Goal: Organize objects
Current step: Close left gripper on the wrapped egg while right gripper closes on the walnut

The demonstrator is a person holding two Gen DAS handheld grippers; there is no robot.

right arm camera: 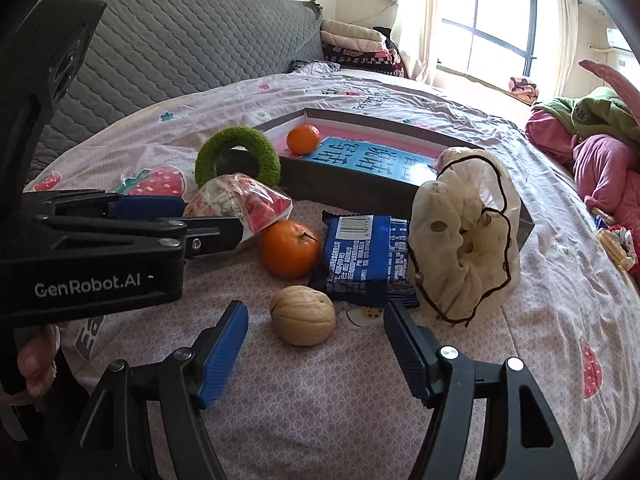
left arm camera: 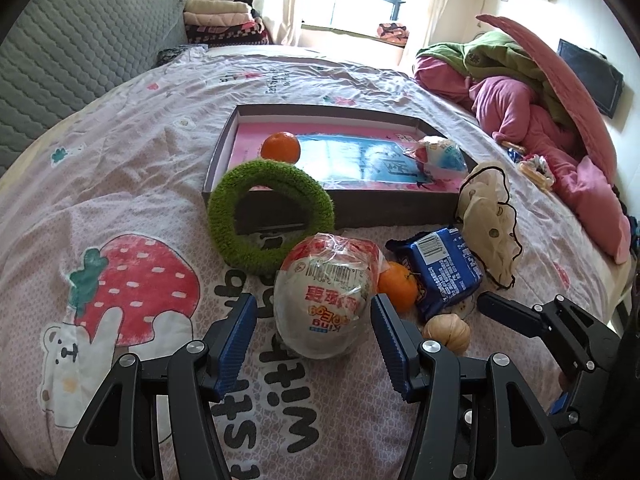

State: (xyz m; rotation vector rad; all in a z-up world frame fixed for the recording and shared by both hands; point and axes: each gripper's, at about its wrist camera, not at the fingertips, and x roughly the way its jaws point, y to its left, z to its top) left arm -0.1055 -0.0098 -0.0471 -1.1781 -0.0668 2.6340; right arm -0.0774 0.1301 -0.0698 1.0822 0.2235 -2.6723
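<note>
The wrapped snack ball (left arm camera: 326, 304) lay on the bedsheet (left arm camera: 120, 184) in front of the shallow box (left arm camera: 332, 208), and the left gripper (left arm camera: 314, 340) stood around it – blue pads on either side, jaws apart, a gap showing at both flanks, so nothing was clamped yet. To its right sat an orange (left arm camera: 396, 286), touching the wrapper's edge, then a blue biscuit packet (left arm camera: 440, 268) and a walnut (left arm camera: 447, 335) nearer the camera. The right gripper (right arm camera: 316, 344) was also spread wide, its pads flanking the walnut without touching it. A cream scrunchie (right arm camera: 468, 240) leaned against the box's near corner, just beside the blue packet, and a green fuzzy ring (left arm camera: 270, 216) rested against the box's front wall.

Inside the box there were already a second orange (left arm camera: 281, 147) and another wrapped snack (left arm camera: 438, 156), so the sorting looked partly done – by my reading, both hands were at the reach-and-close step, each lined up on its own item.

The next move called for closing the left pads gently, since the crinkly wrapper would probably slip or crush, and for squeezing the walnut squarely, as a round hard shell could squirt out sideways. Then each would need a lift over the front wall, clear of the green ring
</note>
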